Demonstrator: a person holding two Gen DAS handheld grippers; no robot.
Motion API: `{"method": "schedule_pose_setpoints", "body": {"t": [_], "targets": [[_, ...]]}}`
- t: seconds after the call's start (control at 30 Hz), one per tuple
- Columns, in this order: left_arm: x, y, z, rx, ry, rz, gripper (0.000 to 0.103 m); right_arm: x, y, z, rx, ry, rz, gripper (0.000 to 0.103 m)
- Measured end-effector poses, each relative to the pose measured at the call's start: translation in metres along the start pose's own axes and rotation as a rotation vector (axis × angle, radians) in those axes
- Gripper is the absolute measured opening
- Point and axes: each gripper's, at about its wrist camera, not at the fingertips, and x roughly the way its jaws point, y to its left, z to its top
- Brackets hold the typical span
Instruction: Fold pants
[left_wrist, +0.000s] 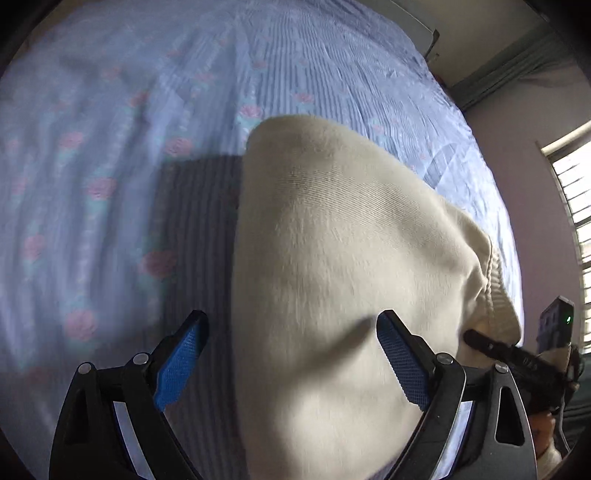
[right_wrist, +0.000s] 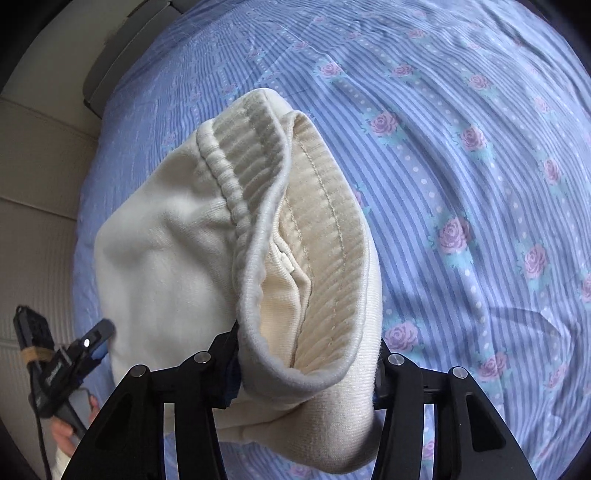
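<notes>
Basically, the right gripper (right_wrist: 306, 373) has its jaws clamped on the ribbed waistband (right_wrist: 325, 236) of the cream pants (right_wrist: 166, 258), fabric bunched thick btw the pads, so they stand partway in, not fully together. The left gripper (left_wrist: 291, 354) has jaws wide, blue pads (left_wrist: 181, 362) bare; cloth passes btw them but neither pad presses on it as far as I can tell, so no grip there. Relative to the waistband: the rest of the pants hangs and drapes away from it, bulging up over the striped rose-print bedsheet (right_wrist: 461, 166), w/ a dark shadow on the sheet just beside the cloth. A hand (right_wrist: 64, 430) shows at the far side of the pants from the waistband. Progress, my read: early. Pants are gathered and lifted, not laid flat; no crisp fold visible. Left to do: spread, halve legs, fold over.
</notes>
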Motion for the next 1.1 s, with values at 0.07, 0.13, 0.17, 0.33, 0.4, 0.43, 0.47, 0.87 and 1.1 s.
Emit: {"method": "schedule_pose_setpoints", "body": {"t": [0.07, 0.13, 0.17, 0.33, 0.4, 0.43, 0.47, 0.87, 1.1], "targets": [[0.01, 0.002, 0.006, 0.004, 0.016, -0.053, 0.092, 0.003, 0.002, 0.003, -0.007, -0.002, -0.014, 0.052], [0.016, 0.0, 0.014, 0.035, 0.031, -0.117, 0.091, 0.008, 0.002, 0.007, -0.006, -0.003, -0.017, 0.053], [0.02, -0.001, 0.019, 0.051, 0.045, -0.148, 0.091, 0.005, 0.003, 0.004, -0.008, -0.003, -0.016, 0.054], [0.021, -0.008, 0.029, 0.054, 0.109, -0.265, 0.09, 0.017, 0.005, 0.007, -0.018, -0.01, -0.007, 0.06], [0.015, -0.01, 0.027, 0.077, 0.101, -0.316, 0.089, 0.023, 0.006, 0.01, -0.019, -0.006, 0.003, 0.065], [0.017, -0.01, 0.028, 0.087, 0.106, -0.307, 0.084, 0.027, 0.006, 0.012, -0.018, -0.004, 0.011, 0.068], [0.021, -0.007, 0.029, 0.088, 0.12, -0.291, 0.076, 0.031, 0.007, 0.014, -0.019, -0.003, 0.016, 0.069], [0.02, -0.018, 0.032, -0.025, 0.162, -0.18, 0.039, 0.021, 0.024, 0.015, -0.095, -0.034, 0.023, 0.045], [-0.013, -0.047, 0.018, -0.027, 0.096, -0.135, 0.032, -0.031, 0.052, 0.009, -0.198, -0.09, 0.102, 0.039]]}}
